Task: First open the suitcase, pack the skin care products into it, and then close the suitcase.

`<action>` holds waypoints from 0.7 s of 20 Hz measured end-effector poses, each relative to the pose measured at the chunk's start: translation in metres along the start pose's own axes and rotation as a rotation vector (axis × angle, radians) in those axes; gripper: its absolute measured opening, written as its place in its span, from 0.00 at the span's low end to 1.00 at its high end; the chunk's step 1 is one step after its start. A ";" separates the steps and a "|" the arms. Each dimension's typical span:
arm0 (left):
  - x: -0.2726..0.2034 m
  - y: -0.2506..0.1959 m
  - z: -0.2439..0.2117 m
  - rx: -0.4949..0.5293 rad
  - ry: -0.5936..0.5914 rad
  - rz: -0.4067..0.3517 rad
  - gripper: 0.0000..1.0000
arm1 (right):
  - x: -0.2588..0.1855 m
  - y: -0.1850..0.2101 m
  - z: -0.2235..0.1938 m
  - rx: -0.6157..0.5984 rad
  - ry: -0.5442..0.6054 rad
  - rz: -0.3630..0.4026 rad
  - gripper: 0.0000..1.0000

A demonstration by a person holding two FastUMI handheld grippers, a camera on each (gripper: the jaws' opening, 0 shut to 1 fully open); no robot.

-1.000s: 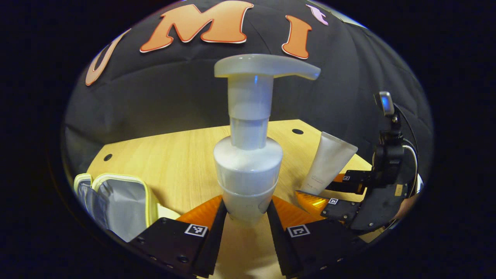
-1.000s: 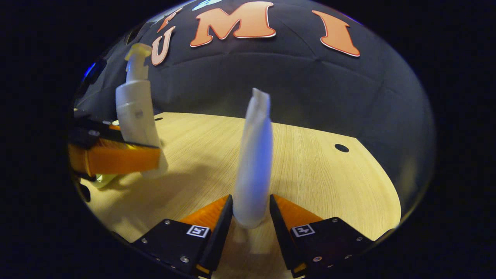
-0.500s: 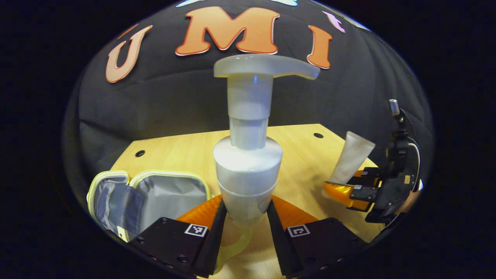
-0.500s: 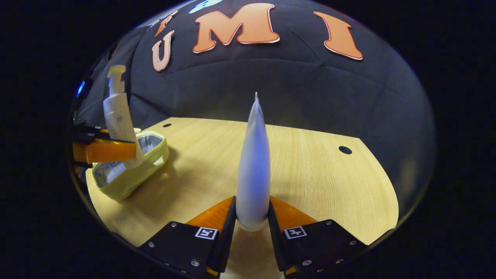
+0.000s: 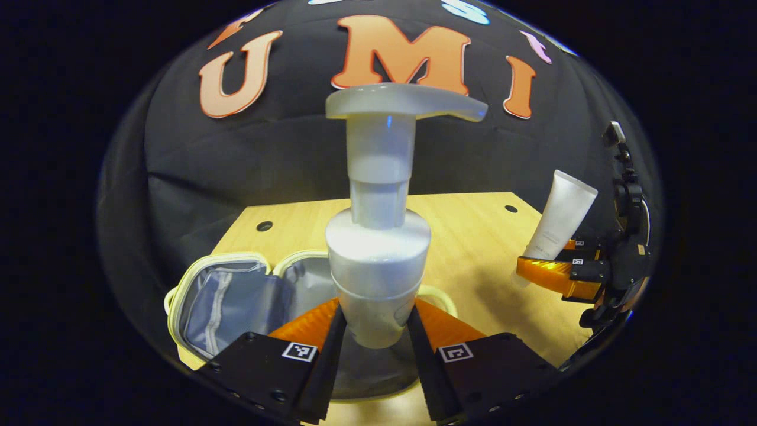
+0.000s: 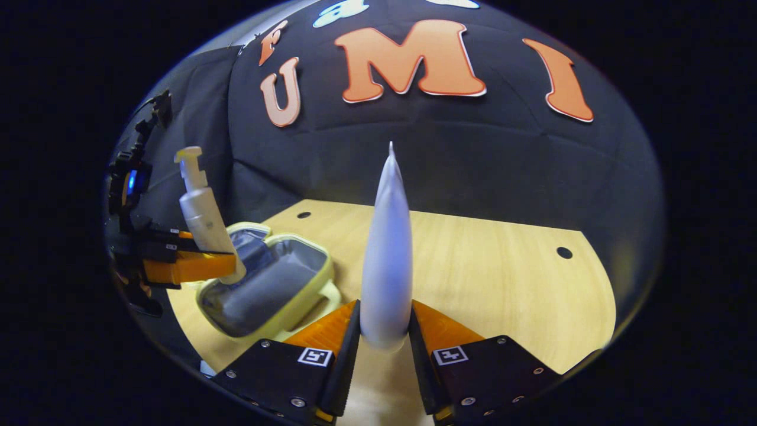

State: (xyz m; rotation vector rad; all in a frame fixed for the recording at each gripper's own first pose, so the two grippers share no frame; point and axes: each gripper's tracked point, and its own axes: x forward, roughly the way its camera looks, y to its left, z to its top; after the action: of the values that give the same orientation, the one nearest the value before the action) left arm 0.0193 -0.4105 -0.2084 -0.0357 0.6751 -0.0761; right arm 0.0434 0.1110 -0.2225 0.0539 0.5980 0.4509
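My left gripper [image 5: 371, 338] is shut on a white pump bottle [image 5: 378, 236], held upright over the open pale-yellow suitcase [image 5: 227, 299] with its grey lining. In the right gripper view that bottle [image 6: 204, 216] hangs above the suitcase [image 6: 269, 284], gripped by the left gripper [image 6: 230, 269]. My right gripper [image 6: 383, 340] is shut on a white tube [image 6: 387, 248], seen edge-on and upright. In the left gripper view the tube [image 5: 559, 222] and the right gripper [image 5: 532, 269] are at the right, above the table.
A light wooden table [image 6: 502, 278] with small round holes [image 6: 565, 252] carries the suitcase on its left part. The black cloth wall stands behind it. The table's right half [image 5: 473, 248] is bare wood.
Both grippers have risen and swung toward the suitcase. The pump bottle has moved from beside the suitcase to above its open half; the tube has come closer to the suitcase.
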 end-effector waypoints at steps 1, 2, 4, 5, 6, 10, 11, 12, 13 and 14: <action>-0.004 0.013 -0.004 -0.008 0.017 0.002 0.60 | 0.000 0.014 0.002 -0.001 0.000 0.016 0.48; -0.006 0.023 -0.005 -0.014 0.034 -0.002 0.60 | 0.002 0.028 0.003 -0.007 0.008 0.028 0.48; -0.005 0.042 -0.023 -0.017 0.100 -0.019 0.60 | 0.008 0.059 0.003 -0.022 0.024 0.045 0.48; -0.003 0.051 -0.032 -0.014 0.133 -0.025 0.60 | 0.013 0.076 0.003 -0.020 0.034 0.060 0.48; 0.000 0.060 -0.045 -0.010 0.166 -0.032 0.60 | 0.016 0.091 0.003 -0.015 0.041 0.073 0.48; 0.011 0.067 -0.076 -0.007 0.287 -0.085 0.60 | 0.024 0.133 -0.008 -0.012 0.080 0.110 0.48; 0.014 0.066 -0.082 -0.005 0.316 -0.101 0.60 | 0.026 0.141 -0.013 -0.008 0.096 0.115 0.48; 0.019 0.067 -0.089 -0.003 0.346 -0.114 0.60 | 0.029 0.147 -0.018 0.001 0.120 0.123 0.48; 0.022 0.067 -0.093 0.001 0.383 -0.124 0.60 | 0.033 0.153 -0.023 0.013 0.136 0.124 0.48; 0.025 0.068 -0.097 -0.002 0.407 -0.123 0.60 | 0.036 0.157 -0.027 0.022 0.155 0.128 0.48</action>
State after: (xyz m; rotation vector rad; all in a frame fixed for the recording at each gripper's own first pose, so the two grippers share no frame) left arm -0.0178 -0.3460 -0.3033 -0.0642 1.0793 -0.2045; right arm -0.0069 0.2654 -0.2366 0.0788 0.7544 0.5763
